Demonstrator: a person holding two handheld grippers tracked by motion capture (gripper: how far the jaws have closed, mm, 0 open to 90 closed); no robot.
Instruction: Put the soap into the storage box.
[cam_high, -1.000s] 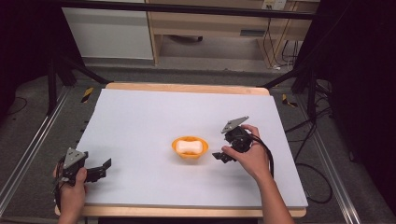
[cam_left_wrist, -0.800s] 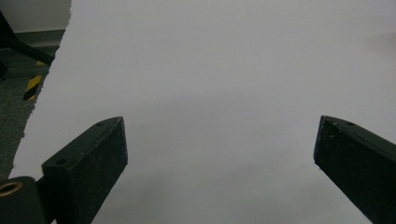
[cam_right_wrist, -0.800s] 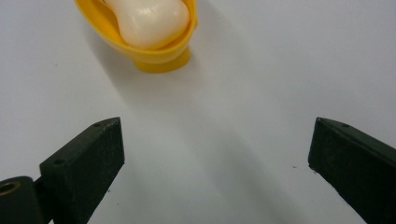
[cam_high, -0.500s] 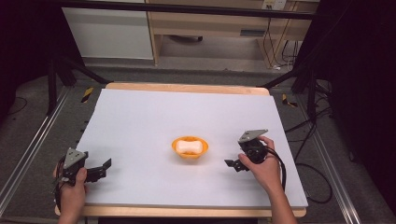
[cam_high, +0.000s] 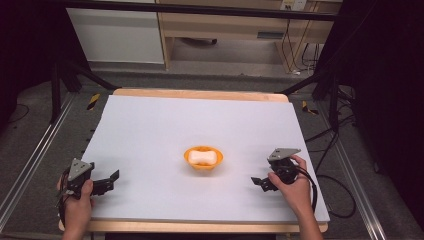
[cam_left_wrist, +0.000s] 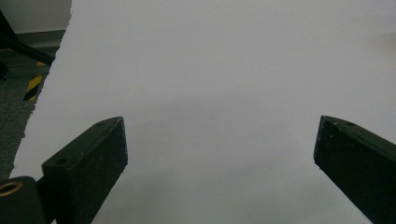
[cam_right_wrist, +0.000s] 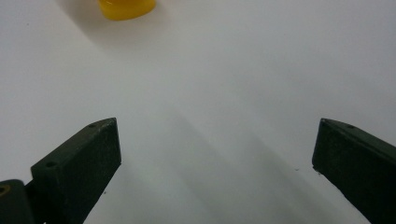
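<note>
An orange bowl (cam_high: 202, 164) stands near the middle of the white table top (cam_high: 165, 125), with a white lump (cam_high: 203, 156) lying in it. In the right gripper view the bowl (cam_right_wrist: 126, 7) sits at the top edge. My right gripper (cam_high: 260, 183) (cam_right_wrist: 217, 140) is low over the table to the right of the bowl and apart from it. Its jaws have just been opening and stand wide with nothing between them. At the front left corner my left gripper (cam_high: 111, 181) (cam_left_wrist: 219, 140) is open over bare table, empty.
The table's wooden rim (cam_high: 200, 94) shows at the back and front. Metal rails (cam_high: 30, 165) run along both sides. Cables (cam_high: 330, 185) trail off the right edge. A cabinet (cam_high: 225, 30) stands beyond the table.
The right gripper has drawn away from the bowl, to the right and toward the front edge, sinking closer to the table. The left gripper has stayed where it was.
</note>
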